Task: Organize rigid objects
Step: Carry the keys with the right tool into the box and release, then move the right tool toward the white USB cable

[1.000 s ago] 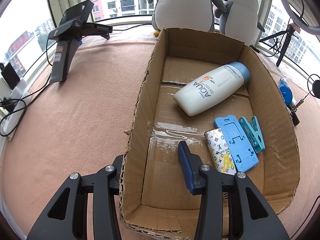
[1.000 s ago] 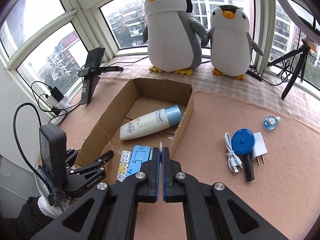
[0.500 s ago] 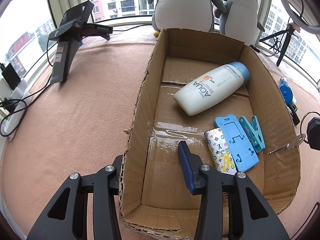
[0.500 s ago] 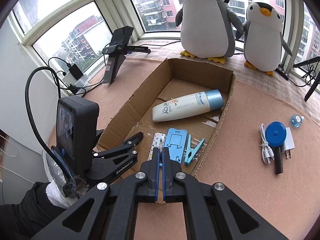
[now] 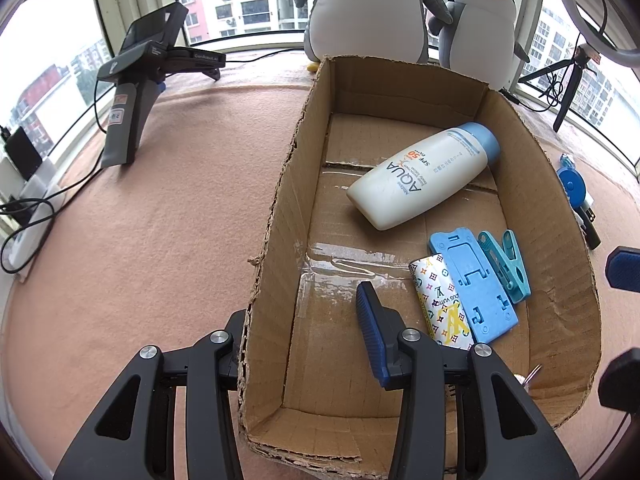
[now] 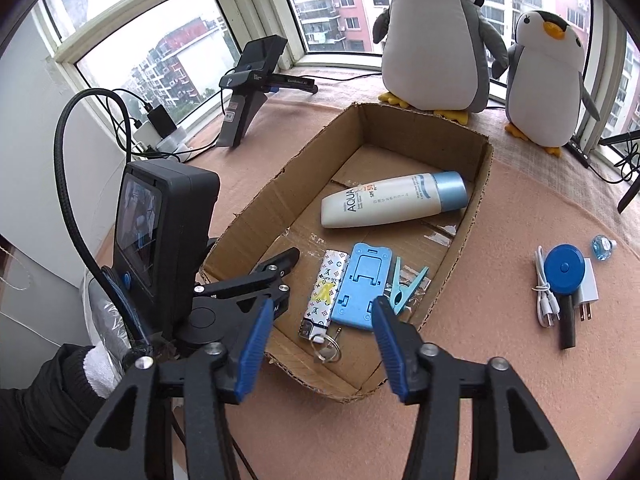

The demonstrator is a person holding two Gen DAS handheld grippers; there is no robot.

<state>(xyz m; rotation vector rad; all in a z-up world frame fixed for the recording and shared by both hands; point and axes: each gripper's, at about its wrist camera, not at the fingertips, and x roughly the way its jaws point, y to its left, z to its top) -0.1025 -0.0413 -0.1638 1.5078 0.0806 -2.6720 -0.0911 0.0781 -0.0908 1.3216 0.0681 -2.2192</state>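
The key on its ring [image 6: 327, 350] sits on the floor of the cardboard box [image 6: 478, 184], lower middle of the right wrist frame, right by the bottom end of the patterned lighter [image 6: 325, 294] and just ahead of the right gripper [image 6: 322, 338], whose blue-padded fingers [image 6: 253, 350] are spread wide apart with nothing in them. So the key's in the box and let go.

Next to the lighter (print reads something like "LOUIS VUITTON") lies a light blue phone stand [image 6: 360, 286], then a teal clothespin [image 6: 406, 286] touching its right edge. Further up the box is a white bottle [image 6: 394, 200] on its side, blue cap, marked "AQUA" and "SPF 50".

The left gripper [image 5: 304, 332] straddles the box's left wall in the left wrist view, one finger outside, the blue pad [image 5: 370, 328] inside, open and not grabbing anything.

Outside the box, at the right of the right wrist frame, on the pink surface [image 6: 500, 360]: a white cable [image 6: 544, 300], a round blue gadget [image 6: 564, 272], a white plug [image 6: 586, 292] and a small clear bottle [image 6: 602, 245]. Two plush penguins [image 6: 436, 32] stand at the top by the window, and a spare gripper [image 6: 252, 92] marked "GenRobot.AI" is parked upper left. A black sleeve [image 6: 44, 412] shows lower left.
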